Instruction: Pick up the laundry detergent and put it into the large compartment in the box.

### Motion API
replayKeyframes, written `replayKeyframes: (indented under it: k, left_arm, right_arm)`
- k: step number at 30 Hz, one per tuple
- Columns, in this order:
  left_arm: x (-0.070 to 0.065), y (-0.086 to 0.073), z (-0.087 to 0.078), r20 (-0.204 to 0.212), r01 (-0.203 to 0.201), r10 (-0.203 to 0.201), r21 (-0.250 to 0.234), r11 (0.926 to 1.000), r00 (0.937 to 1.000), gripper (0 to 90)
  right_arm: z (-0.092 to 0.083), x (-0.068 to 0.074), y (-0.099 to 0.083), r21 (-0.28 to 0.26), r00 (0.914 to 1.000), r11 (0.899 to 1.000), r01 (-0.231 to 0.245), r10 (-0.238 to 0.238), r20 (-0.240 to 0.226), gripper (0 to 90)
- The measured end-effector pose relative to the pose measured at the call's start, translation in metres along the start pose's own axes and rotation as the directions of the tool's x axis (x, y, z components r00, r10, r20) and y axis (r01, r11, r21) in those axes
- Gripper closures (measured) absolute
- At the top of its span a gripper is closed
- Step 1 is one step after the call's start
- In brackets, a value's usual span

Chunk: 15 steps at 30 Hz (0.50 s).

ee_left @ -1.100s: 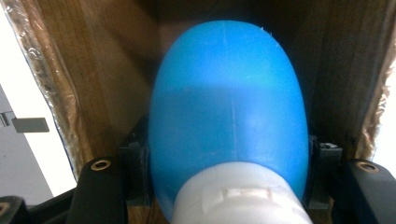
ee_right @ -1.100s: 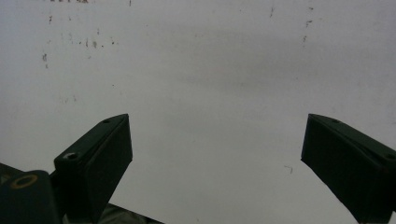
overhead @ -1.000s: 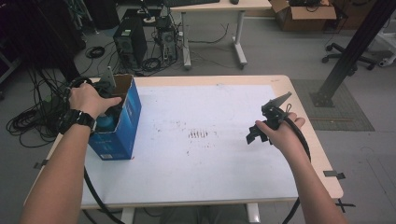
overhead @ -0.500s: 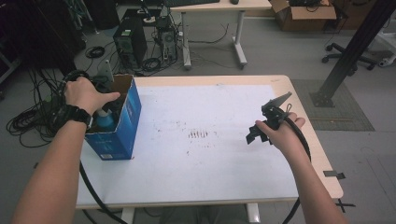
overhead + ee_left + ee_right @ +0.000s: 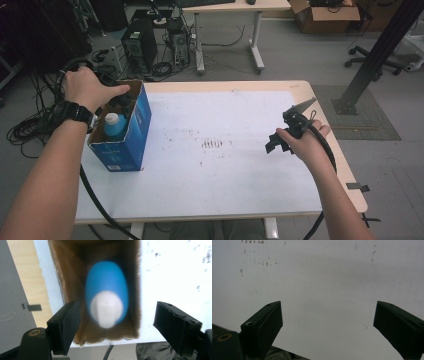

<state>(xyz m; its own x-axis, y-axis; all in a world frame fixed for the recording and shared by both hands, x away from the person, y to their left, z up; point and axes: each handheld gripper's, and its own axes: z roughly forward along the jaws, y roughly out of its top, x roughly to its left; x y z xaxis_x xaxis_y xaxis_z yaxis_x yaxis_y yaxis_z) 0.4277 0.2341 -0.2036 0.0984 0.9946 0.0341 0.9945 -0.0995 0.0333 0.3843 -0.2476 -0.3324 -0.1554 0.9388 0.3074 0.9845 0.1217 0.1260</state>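
A blue cardboard box (image 5: 125,131) stands open-topped at the table's left edge. Inside it stands a blue bottle with a white cap (image 5: 114,125), seen from above, blurred, as the bottle (image 5: 107,303) in the left gripper view. My left gripper (image 5: 121,102) hangs over the box mouth under the person's hand; the left gripper (image 5: 117,326) is open, its jaws wide on either side of the bottle and above it. My right gripper (image 5: 278,141) hovers over the white tabletop at the right; the right gripper (image 5: 328,327) is open with nothing between its jaws.
The white table surface (image 5: 225,165) carries a patch of dark specks (image 5: 212,144) near its middle. Cables trail from both grippers off the front edge. Beyond the table are computer towers (image 5: 140,45), floor cables, another desk and a black post (image 5: 372,55).
The left hand has lifted back and up from the box, baring the bottle inside. The right gripper has stayed where it was.
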Motion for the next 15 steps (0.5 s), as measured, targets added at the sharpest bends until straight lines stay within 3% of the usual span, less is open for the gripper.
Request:
replayKeyframes:
  k: [3, 8, 13, 15]
  left_arm:
    - [-0.011, 0.0, -0.008, 0.012, -0.031, 0.031, -0.015, 0.9994, 0.9994, 17.9]
    - [-0.027, 0.0, -0.018, 0.011, -0.046, 0.046, -0.029, 0.9985, 0.9989, 8.0]
    - [-0.043, -0.001, -0.024, 0.006, -0.062, 0.062, -0.034, 0.9975, 0.998, 5.4]
    - [-0.055, -0.002, -0.027, 0.009, -0.087, 0.088, -0.038, 0.9955, 0.9961, 5.2]
  right_arm:
    - [0.0, 0.0, -0.001, -0.003, 1.0, 1.0, 0.006, -0.006, -0.002, 8.7]
    - [-0.003, -0.003, -0.003, -0.008, 1.0, 1.0, 0.008, -0.008, -0.002, 8.7]
    - [-0.008, -0.004, -0.006, -0.016, 1.0, 1.0, 0.002, -0.002, -0.008, 8.7]
    - [-0.009, -0.005, -0.007, -0.018, 1.0, 1.0, 0.005, -0.006, -0.007, 8.7]
